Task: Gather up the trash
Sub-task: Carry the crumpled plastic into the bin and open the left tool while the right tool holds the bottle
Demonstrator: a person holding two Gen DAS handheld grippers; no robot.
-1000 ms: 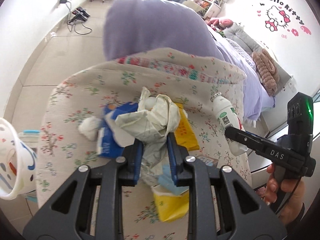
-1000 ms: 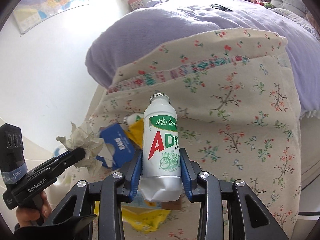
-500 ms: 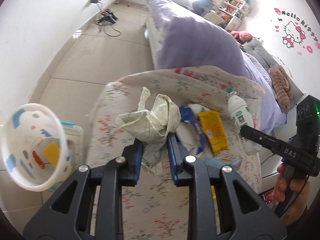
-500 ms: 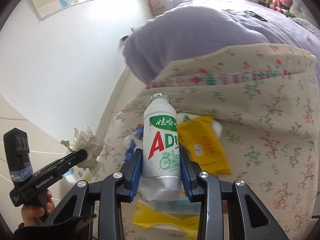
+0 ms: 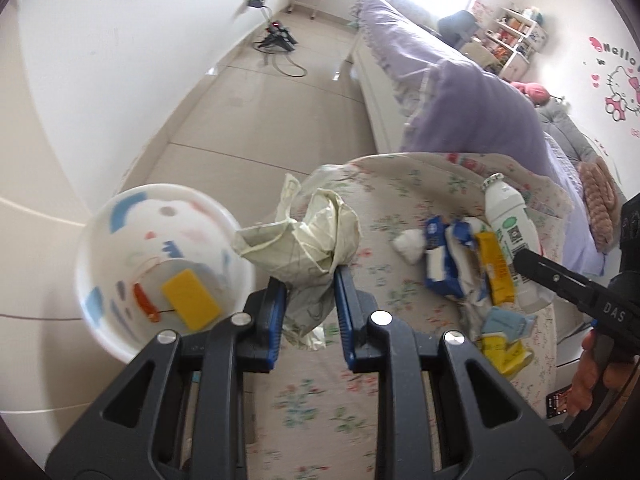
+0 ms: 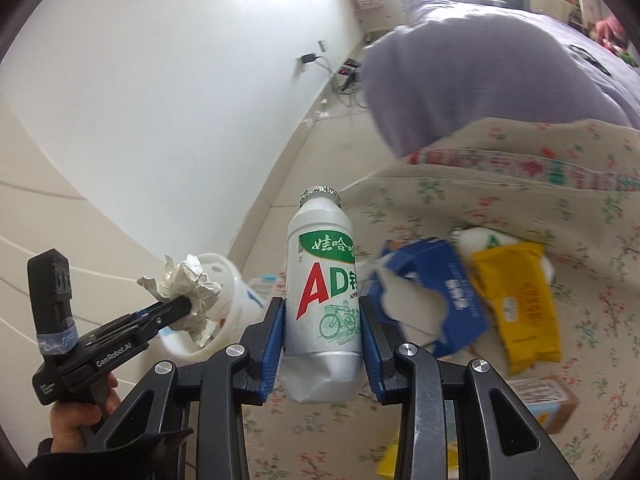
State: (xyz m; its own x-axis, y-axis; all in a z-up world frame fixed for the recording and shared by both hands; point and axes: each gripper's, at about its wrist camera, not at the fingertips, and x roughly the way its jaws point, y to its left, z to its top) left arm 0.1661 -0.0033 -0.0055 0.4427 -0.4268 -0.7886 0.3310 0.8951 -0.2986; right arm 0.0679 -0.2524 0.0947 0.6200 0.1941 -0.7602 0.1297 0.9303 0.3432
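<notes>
My left gripper (image 5: 310, 304) clamps a crumpled cream paper wad (image 5: 308, 232), held beside the rim of the white trash bin (image 5: 100, 240) — a yellow packet (image 5: 191, 305) and a red scrap lie at the bin's bottom. My right gripper (image 6: 323, 332) grips a white AD milk bottle (image 6: 324, 292) upright between its blue pads, above the floral-covered table (image 6: 560, 216). On the cloth remain a torn blue carton (image 6: 440, 288), a yellow wrapper (image 6: 520, 300) just beside it, and a small white bottle (image 6: 480, 240) behind both — a purple bed (image 6: 480, 64) beyond
</notes>
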